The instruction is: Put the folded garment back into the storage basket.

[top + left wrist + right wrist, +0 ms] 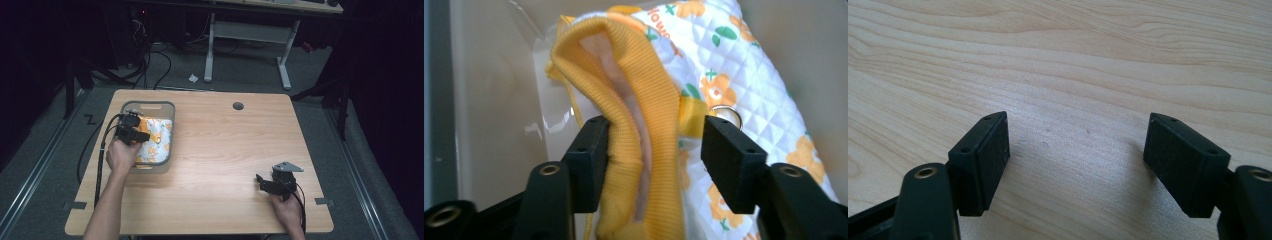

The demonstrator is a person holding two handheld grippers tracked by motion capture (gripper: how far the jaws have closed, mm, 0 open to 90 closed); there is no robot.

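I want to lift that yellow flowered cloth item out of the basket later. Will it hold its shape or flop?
The quilted cloth item probably flops: its yellow ribbed edge already folds between the left gripper's open jaws. It looks light and soft. Its clear wrapper may be slippery.

Your left forearm reaches up the table's left side, and your left gripper (134, 131) points to the far side with its jaws parted, one pad (591, 150) against cloth and the other clear of it. Your right gripper (267, 184) sits near right, aimed left, jaws wide apart.
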